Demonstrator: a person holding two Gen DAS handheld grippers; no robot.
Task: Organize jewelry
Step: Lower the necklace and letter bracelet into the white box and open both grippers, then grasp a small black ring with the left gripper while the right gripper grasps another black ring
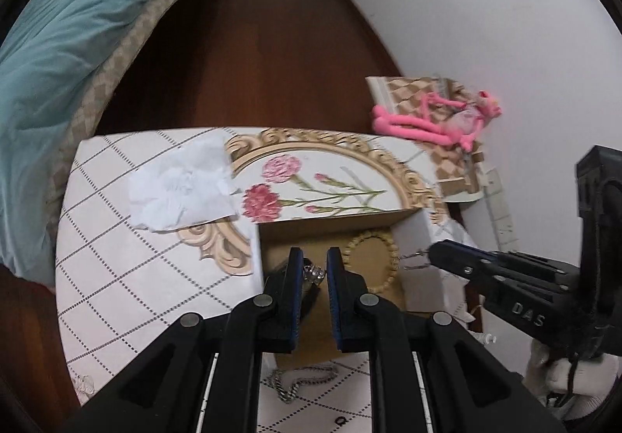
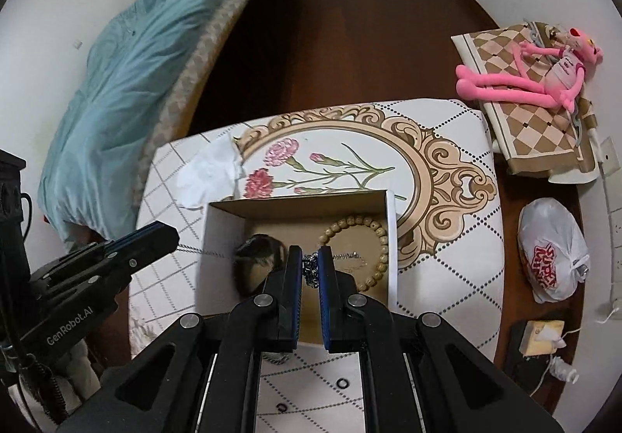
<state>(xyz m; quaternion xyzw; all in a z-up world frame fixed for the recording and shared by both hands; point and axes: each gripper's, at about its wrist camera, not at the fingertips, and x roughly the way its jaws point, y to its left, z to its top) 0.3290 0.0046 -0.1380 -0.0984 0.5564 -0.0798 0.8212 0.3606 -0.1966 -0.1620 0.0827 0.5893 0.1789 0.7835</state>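
An open cardboard box [image 2: 392,234] stands on the patterned table [image 2: 447,238]. In it lie a wooden bead bracelet [image 2: 383,238], a dark oval piece [image 2: 252,262] and a thin silver chain [image 2: 350,256]. My right gripper [image 2: 310,268] is shut on a dark metal chain [image 2: 310,269] over the box. My left gripper [image 1: 315,271] hangs over the box [image 1: 334,225] with a sparkly silver ring [image 1: 314,273] between its fingers, touching the left finger; the bead bracelet [image 1: 371,266] lies beyond. A silver chain [image 1: 299,384] lies on the table under the left gripper.
Crumpled white paper [image 1: 182,188] lies on the table's far left. Small black rings [image 2: 342,383] lie near the front edge. A pink plush toy [image 2: 544,75] lies on a checkered box at right, a white plastic bag [image 2: 552,254] on the floor, a bed [image 2: 128,83] at left.
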